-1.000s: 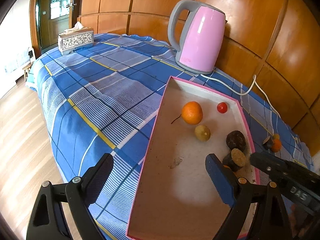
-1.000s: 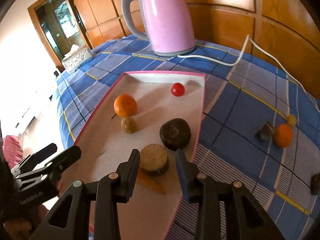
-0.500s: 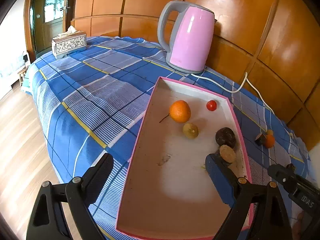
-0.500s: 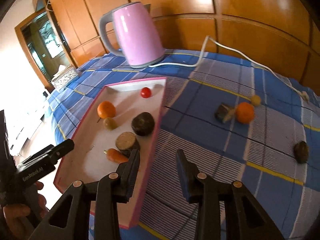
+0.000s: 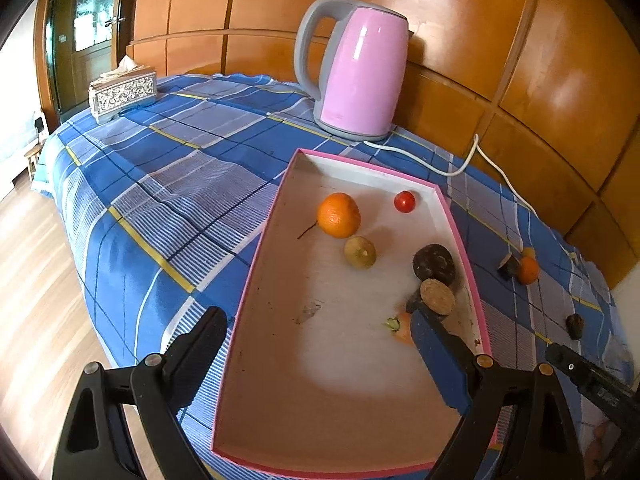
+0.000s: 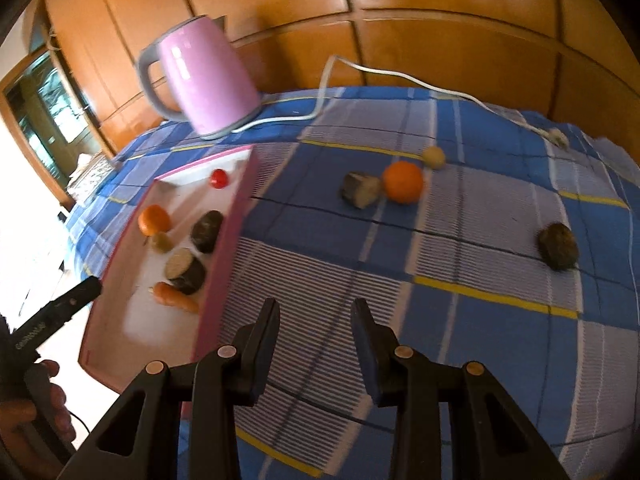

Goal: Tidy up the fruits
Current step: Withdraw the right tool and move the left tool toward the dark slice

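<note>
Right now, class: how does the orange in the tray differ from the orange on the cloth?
The tray orange lies inside the pink tray, beside a small greenish fruit. The cloth orange lies outside on the checked cloth, against a cut dark chunk. Both are round, orange and ungripped.

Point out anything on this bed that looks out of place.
Four pieces lie loose on the blue checked cloth outside the pink-rimmed tray: an orange, a cut dark chunk touching it, a small yellowish fruit and a dark lump off alone.
</note>
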Motion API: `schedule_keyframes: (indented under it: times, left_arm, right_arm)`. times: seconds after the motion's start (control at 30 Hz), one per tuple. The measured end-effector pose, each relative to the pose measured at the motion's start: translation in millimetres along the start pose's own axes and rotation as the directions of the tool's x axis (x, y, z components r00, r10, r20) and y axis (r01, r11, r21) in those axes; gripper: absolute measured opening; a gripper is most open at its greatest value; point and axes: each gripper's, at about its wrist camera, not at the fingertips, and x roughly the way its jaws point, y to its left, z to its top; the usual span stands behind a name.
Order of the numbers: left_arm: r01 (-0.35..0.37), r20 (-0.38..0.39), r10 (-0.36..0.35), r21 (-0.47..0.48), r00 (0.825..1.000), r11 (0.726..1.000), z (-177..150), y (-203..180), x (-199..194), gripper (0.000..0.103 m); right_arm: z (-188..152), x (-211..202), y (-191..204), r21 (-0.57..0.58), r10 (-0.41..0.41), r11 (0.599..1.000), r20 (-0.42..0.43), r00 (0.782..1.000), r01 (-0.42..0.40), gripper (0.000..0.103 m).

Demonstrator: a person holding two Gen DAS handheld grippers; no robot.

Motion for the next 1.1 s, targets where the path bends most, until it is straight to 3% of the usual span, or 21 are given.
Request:
schedule_keyframes:
  times: [0.23, 0.6, 0.97, 1.1]
  left_arm:
    - [0.033, -0.002, -0.033, 0.052, 0.999, 0.998, -1, -13, -2, 0.094]
    - [0.105, -0.009, -0.105, 0.168, 0.994, 0.98, 2, -52, -7, 0.094]
    - [0.185, -0.038, -0.184, 0.346, 0.982, 0.92, 12, -122, 3, 0.092]
    - [0.218, -0.084, -0.201, 0.389, 0.976, 0.895, 15, -146, 18, 0.08]
  right_arm:
    - [-16, -4, -37, 0.06, -0.087, 0.994, -0.012, 0.996, 0.087, 0.037]
    - [-33, -23, -107, 0.191, -0.236, 0.954, -0.002, 0.972, 0.232, 0.037]
    - [-44, -28, -136, 0.238, -0.308, 0.924, -0.007, 0.952, 0.3, 0.037]
    - [-46, -26, -138, 0.229, -0.312, 0.924, -0.011, 0.95, 0.307, 0.038]
